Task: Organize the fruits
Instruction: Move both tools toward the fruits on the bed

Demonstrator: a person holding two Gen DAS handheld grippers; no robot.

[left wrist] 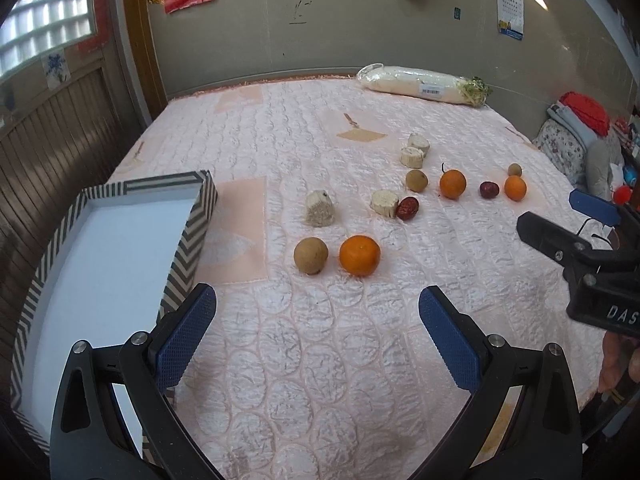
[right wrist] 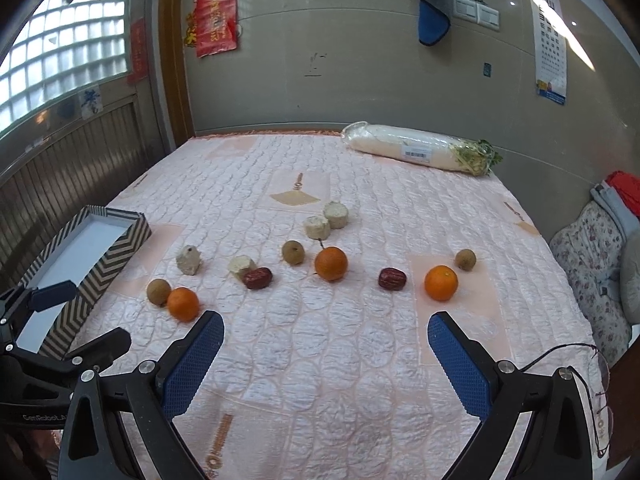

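Nearest orange (left wrist: 359,255) lying on the pink quilted bedspread (left wrist: 320,360), touching or nearly touching a brown round fruit (left wrist: 311,255) on its 9 o'clock side, both at about 12 o'clock from the left gripper (left wrist: 316,336) and just beyond its fingertips. No long axis to speak of on either (round, so any approach angle likely serves). Further out at 1 o'clock: a red date (left wrist: 407,208) against a pale cut chunk (left wrist: 384,201), then 2 more oranges, another date and 2 more brown fruits strung toward 2 o'clock. Striped box (left wrist: 188,248) with a bare white floor at 10 o'clock from the left gripper, close beside its left finger, probably the destination. In the right wrist view, the far orange (right wrist: 441,282) at 12 to 1 o'clock from the right gripper (right wrist: 326,344), the middle orange (right wrist: 331,263) at 12 o'clock, further off. Left gripper judged nearer to the box-side pair, right gripper nearer to the far group. Left fingers spread wide, holding nothing, touching nothing visible. Right fingers likewise spread wide and bare, hovering over the bedspread. Wrapped white radish (right wrist: 416,148) at the far edge, well apart from everything.
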